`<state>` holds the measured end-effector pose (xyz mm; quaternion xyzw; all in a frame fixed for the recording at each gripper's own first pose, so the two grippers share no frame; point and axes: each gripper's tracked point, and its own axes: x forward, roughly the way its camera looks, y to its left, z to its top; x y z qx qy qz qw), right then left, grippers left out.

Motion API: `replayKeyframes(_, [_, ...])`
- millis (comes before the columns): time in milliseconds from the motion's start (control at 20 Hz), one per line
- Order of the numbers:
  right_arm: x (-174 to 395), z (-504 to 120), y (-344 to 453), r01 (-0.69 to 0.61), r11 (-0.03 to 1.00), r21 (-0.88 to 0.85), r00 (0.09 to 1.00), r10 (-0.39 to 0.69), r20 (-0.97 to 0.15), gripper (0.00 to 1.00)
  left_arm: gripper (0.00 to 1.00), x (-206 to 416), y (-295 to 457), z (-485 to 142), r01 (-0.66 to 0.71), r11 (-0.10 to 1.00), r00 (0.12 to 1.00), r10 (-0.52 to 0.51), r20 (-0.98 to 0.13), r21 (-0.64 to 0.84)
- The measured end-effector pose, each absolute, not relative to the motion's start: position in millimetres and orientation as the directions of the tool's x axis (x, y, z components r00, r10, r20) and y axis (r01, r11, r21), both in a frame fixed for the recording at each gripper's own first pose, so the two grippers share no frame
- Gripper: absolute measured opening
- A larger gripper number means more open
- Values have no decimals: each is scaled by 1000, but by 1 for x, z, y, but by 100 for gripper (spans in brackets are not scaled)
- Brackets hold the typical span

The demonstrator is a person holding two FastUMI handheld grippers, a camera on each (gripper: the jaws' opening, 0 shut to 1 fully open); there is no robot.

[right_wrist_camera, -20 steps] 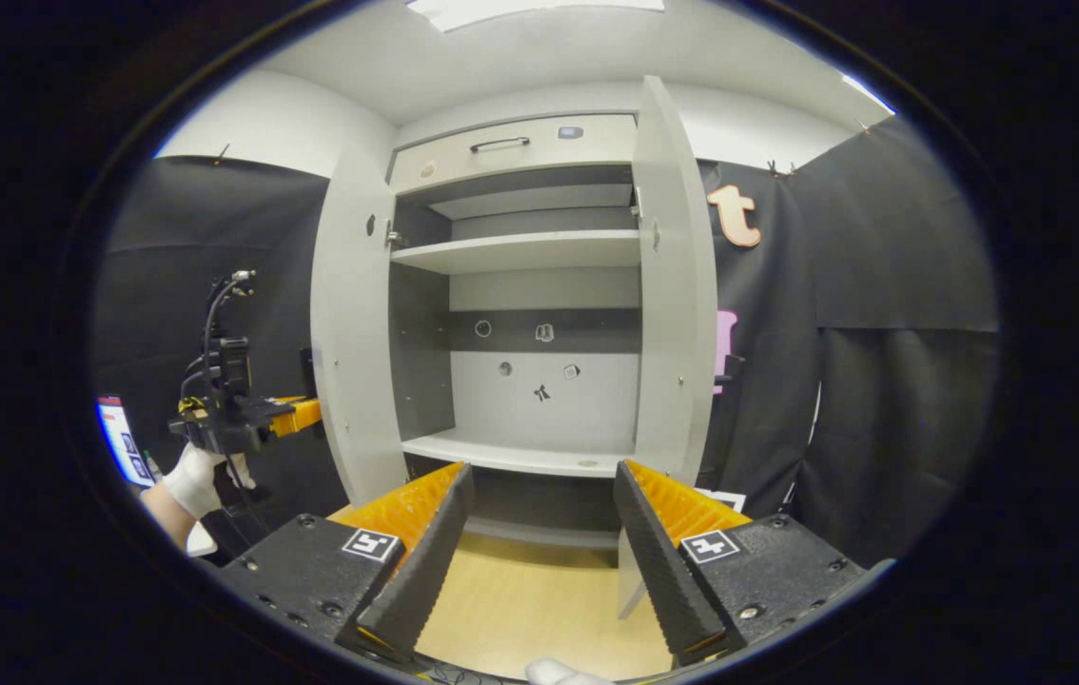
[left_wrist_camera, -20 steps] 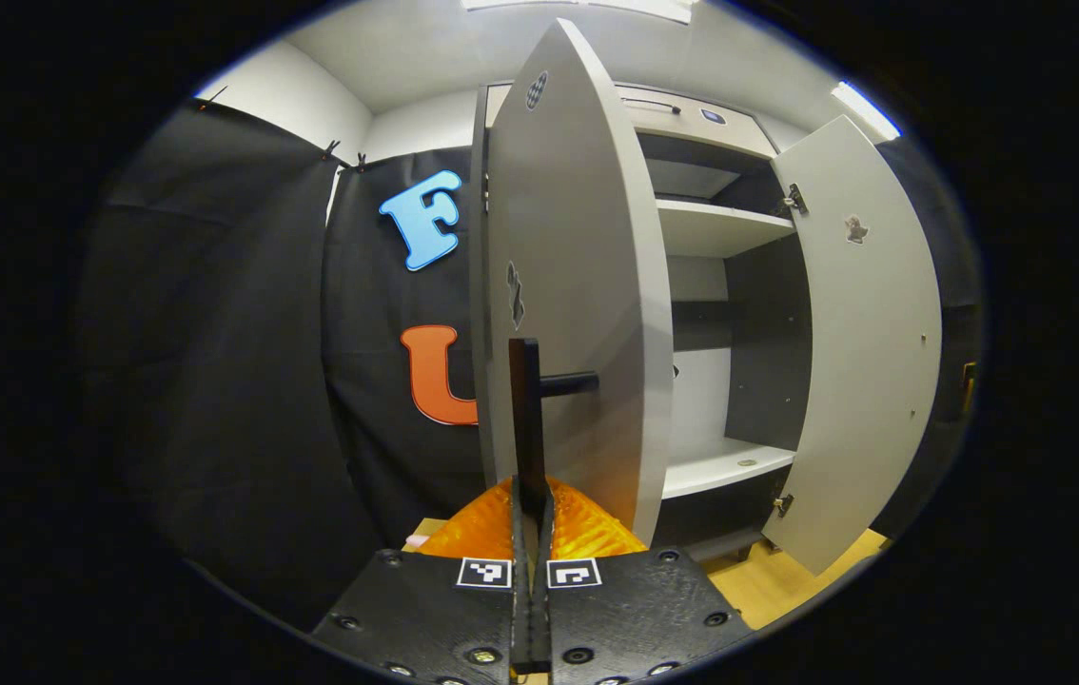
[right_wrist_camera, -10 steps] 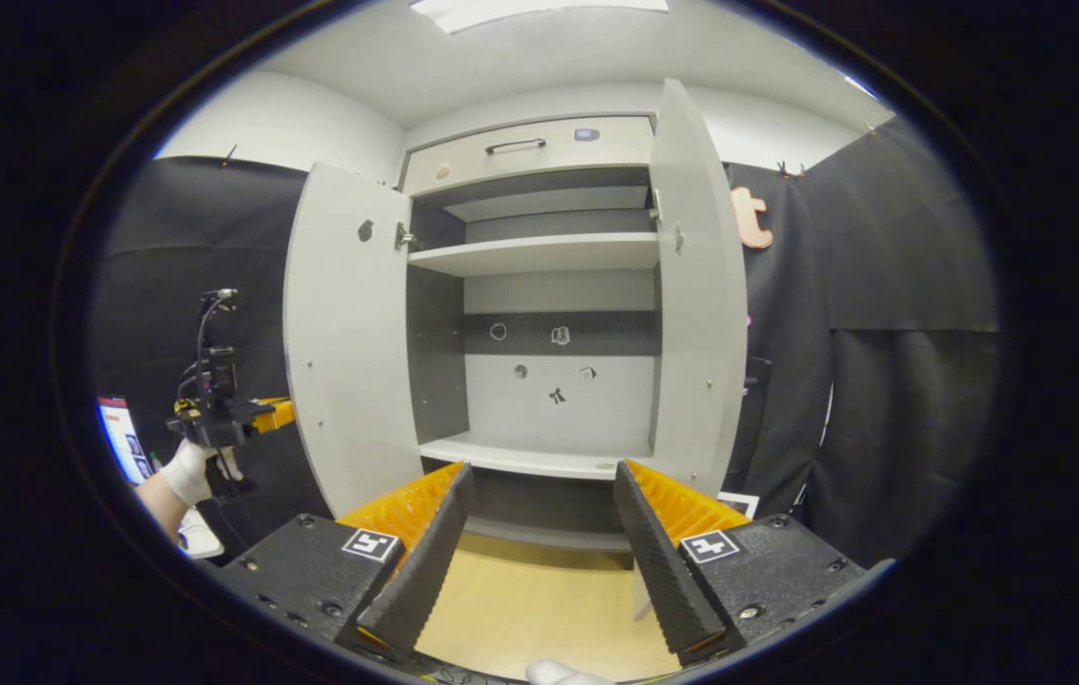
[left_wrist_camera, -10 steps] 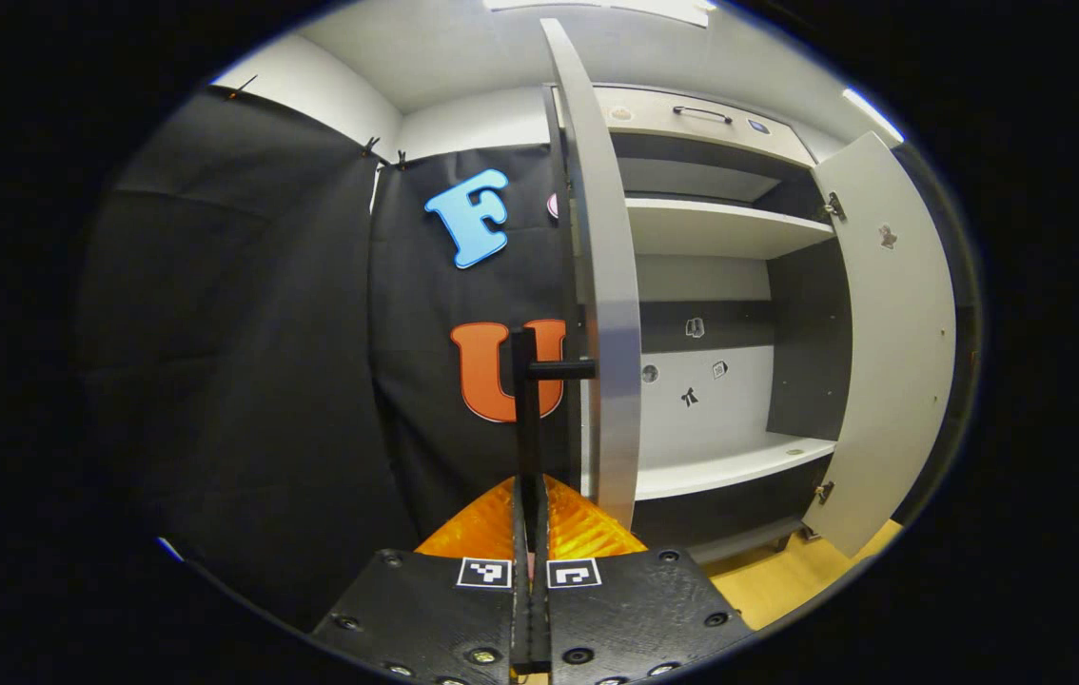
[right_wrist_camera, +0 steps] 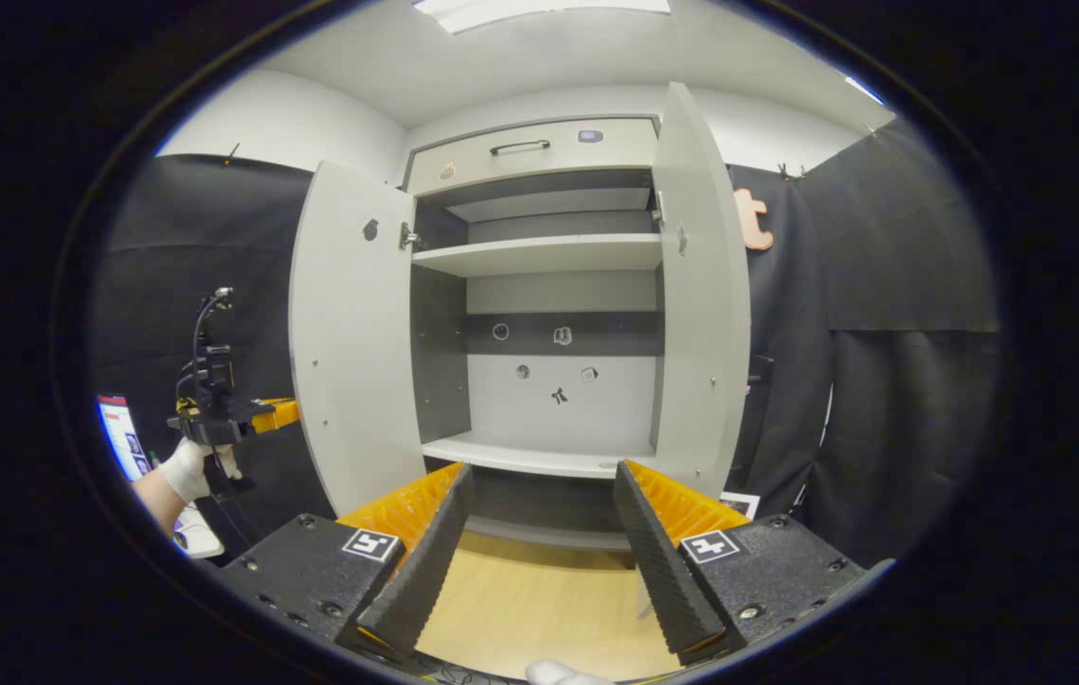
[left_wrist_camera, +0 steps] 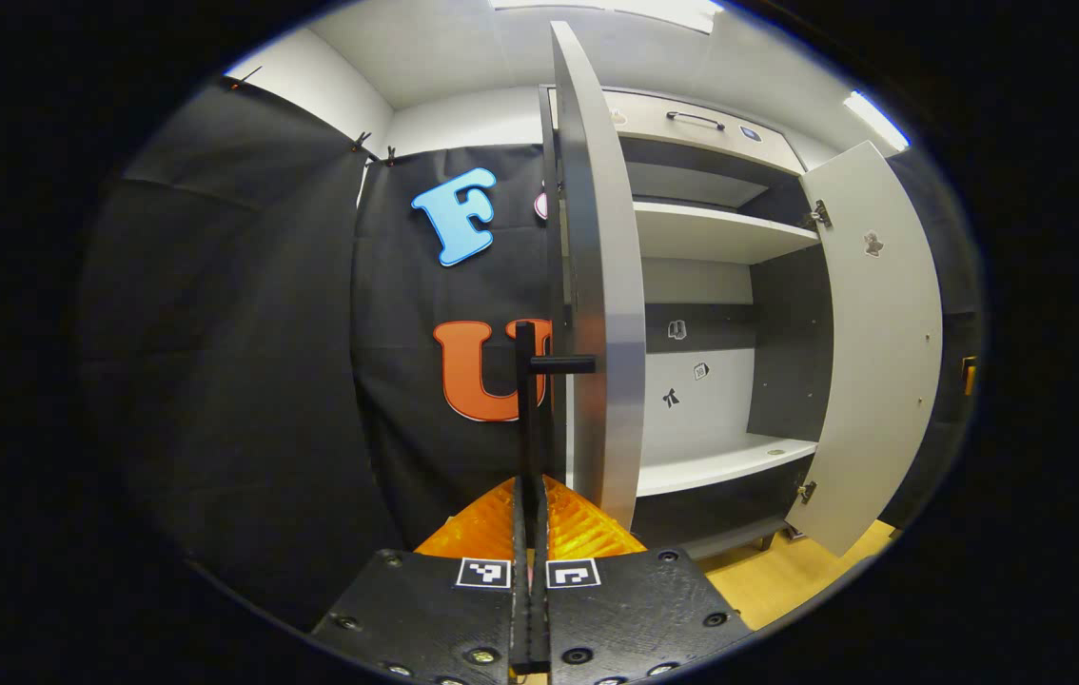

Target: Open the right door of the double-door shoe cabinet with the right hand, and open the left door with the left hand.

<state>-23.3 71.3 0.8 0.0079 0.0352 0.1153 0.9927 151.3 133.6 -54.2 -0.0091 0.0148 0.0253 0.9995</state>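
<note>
Grey cabinet [right_wrist_camera: 539,257], both doors [right_wrist_camera: 349,333] wide open, 2 shelves [right_wrist_camera: 539,255] bare.

In the left gripper view the left door [left_wrist_camera: 608,285] stands edge-on and hides the left part of the cabinet inside, and the lower end of its handle [left_wrist_camera: 527,409] is lost between the closed fingers [left_wrist_camera: 513,533]. In the right gripper view the left gripper [right_wrist_camera: 265,415] disappears behind that door, so its grip cannot be seen. The small stickers [right_wrist_camera: 559,394] on the back panel are too small to make out.
</note>
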Motion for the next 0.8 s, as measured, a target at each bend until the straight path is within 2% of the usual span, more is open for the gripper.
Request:
replayKeyframes(250, [-27,-1,69,-221,975,25,972,223,-69,93,1,153,140,-56,-81,997,996,80,-42,-10])
replayKeyframes(350, [-28,0,67,-217,976,23,974,218,-68,93,32,143,157,-59,-156,988,986,156,-56,12])
replayKeyframes(550, [-29,3,63,-208,978,25,976,209,-59,93,97,122,179,-63,-231,973,971,232,-55,24])
replayKeyframes(800, [-29,8,61,-197,980,20,979,198,-49,93,96,89,187,-48,-282,959,958,282,-43,8])
